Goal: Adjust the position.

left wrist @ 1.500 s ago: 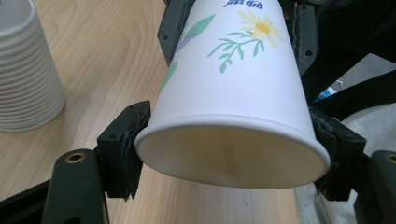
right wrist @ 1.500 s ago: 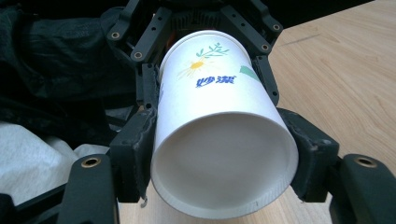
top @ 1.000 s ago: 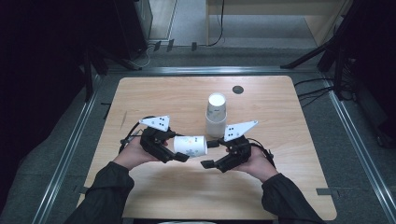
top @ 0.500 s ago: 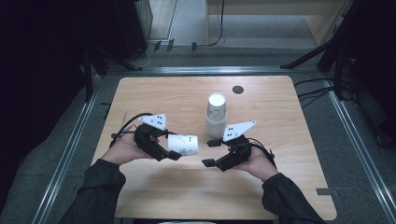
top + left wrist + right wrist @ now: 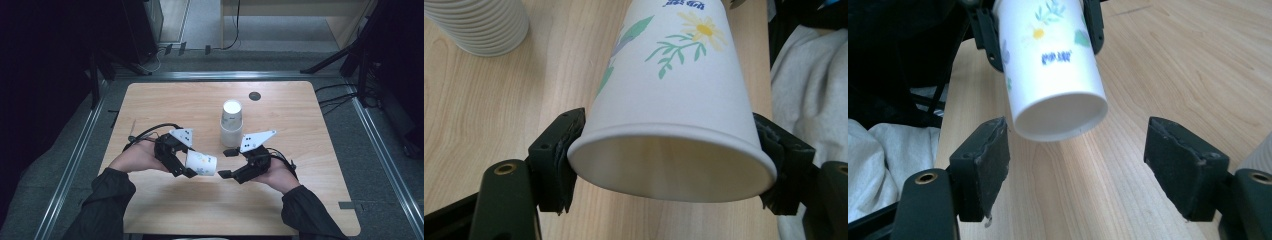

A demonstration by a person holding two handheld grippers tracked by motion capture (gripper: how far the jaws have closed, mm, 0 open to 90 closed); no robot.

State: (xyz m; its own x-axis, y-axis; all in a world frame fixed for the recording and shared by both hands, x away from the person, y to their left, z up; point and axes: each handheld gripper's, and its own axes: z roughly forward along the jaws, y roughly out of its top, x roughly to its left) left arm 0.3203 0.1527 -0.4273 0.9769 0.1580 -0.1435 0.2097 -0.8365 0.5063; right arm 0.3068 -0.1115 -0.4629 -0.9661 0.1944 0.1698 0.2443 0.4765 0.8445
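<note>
A white paper cup (image 5: pixel 201 163) with a flower print lies on its side just above the table. My left gripper (image 5: pixel 187 162) is shut on its rim end; in the left gripper view both pads press the rim of the cup (image 5: pixel 674 100), whose mouth faces the camera. The cup's base (image 5: pixel 1060 112) points at my right gripper (image 5: pixel 225 163), just beyond its fingertips. The right gripper (image 5: pixel 1083 170) is open; its jaws have just been closing a little, with nothing between the pads (image 5: pixel 988 160).
An upside-down stack of paper cups (image 5: pixel 231 125) stands mid-table, just behind the right gripper; the same stack (image 5: pixel 479 25) also appears in the left gripper view. A dark cable hole (image 5: pixel 255 96) sits near the wooden table's (image 5: pixel 165 105) far edge.
The left gripper has drawn the cup slightly left, away from the right gripper, leaving a small gap. The right hand has kept still and its jaws have narrowed a little.
</note>
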